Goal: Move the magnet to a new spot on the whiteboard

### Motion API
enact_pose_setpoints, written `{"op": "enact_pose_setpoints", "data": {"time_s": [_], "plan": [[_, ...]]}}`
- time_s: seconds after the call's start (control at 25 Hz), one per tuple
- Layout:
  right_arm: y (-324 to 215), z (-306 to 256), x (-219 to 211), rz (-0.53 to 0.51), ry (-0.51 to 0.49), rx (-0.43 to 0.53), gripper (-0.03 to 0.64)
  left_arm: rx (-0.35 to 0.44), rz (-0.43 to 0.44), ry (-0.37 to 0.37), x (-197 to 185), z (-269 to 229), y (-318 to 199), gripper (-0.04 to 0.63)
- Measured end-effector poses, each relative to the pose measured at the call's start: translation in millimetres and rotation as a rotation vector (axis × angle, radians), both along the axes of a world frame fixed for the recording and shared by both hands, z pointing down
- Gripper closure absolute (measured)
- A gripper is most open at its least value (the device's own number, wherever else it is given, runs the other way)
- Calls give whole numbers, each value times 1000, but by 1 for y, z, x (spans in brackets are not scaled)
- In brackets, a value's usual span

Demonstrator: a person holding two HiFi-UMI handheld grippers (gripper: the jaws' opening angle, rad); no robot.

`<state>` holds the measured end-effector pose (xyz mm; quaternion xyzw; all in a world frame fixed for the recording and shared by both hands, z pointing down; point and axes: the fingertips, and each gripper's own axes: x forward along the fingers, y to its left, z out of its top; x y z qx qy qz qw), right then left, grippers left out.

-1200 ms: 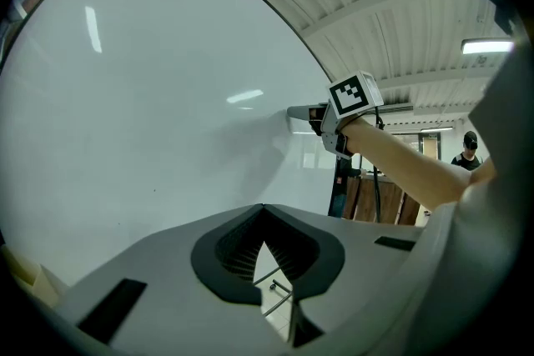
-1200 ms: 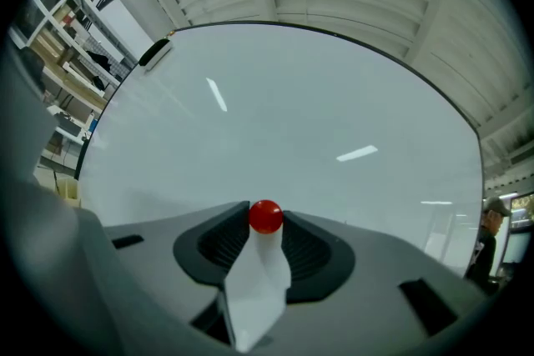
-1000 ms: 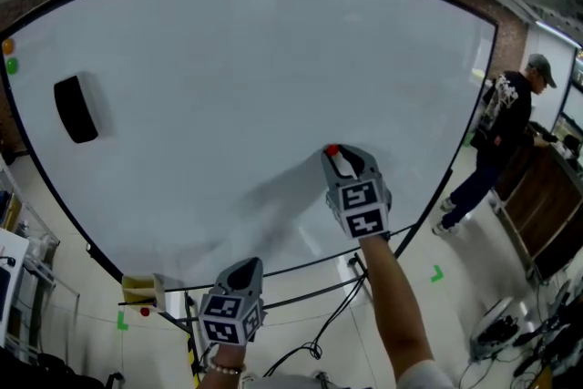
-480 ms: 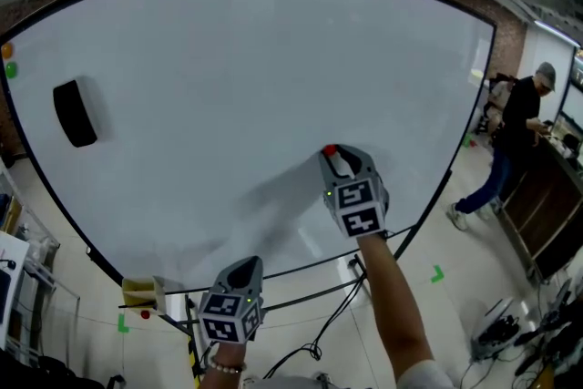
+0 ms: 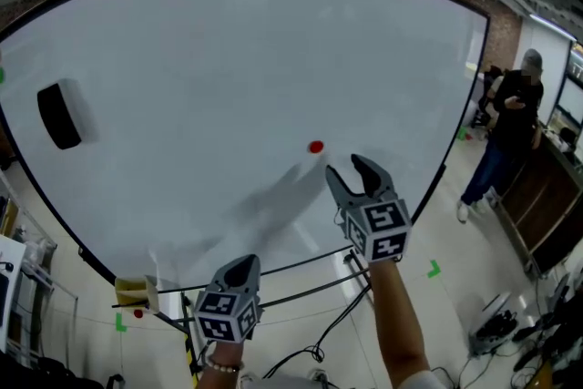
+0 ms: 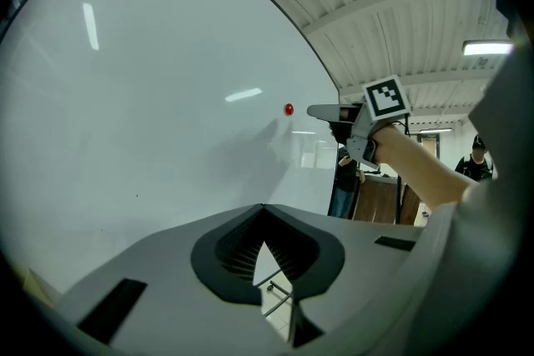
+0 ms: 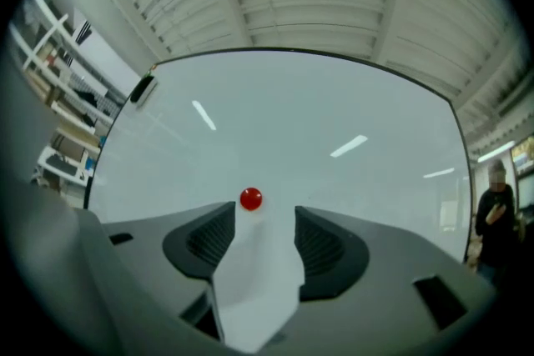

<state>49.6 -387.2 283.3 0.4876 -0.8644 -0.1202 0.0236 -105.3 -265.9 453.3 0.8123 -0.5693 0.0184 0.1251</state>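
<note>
The small red magnet (image 5: 315, 146) clings to the whiteboard (image 5: 228, 59) in its lower right part, far from the black eraser (image 5: 58, 116) at the board's left edge. The right tongs (image 5: 346, 167), near the board's lower edge, are opening wide with nothing between the jaws, so the placing looks done and only backing away seems left. The left tongs (image 5: 242, 261) hang below the board, tips together and empty. No brand or writing is readable anywhere.
</note>
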Motion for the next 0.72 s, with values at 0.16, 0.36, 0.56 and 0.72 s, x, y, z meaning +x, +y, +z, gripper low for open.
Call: {"op": "enact_pose_setpoints", "data": {"time_s": [0.16, 0.36, 0.56, 0.72], "plan": [[24, 23, 50, -85, -157, -89, 443, -13, -13, -2, 13, 3, -3, 601], [45, 76, 113, -40, -161, -138, 617, -24, -48, -5, 33, 4, -3, 601], [55, 151, 151, -54, -201, -300, 617, -38, -83, -2, 62, 10, 7, 601], [74, 187, 166, -66, -276, -372, 617, -45, -100, 5, 75, 16, 17, 601]]}}
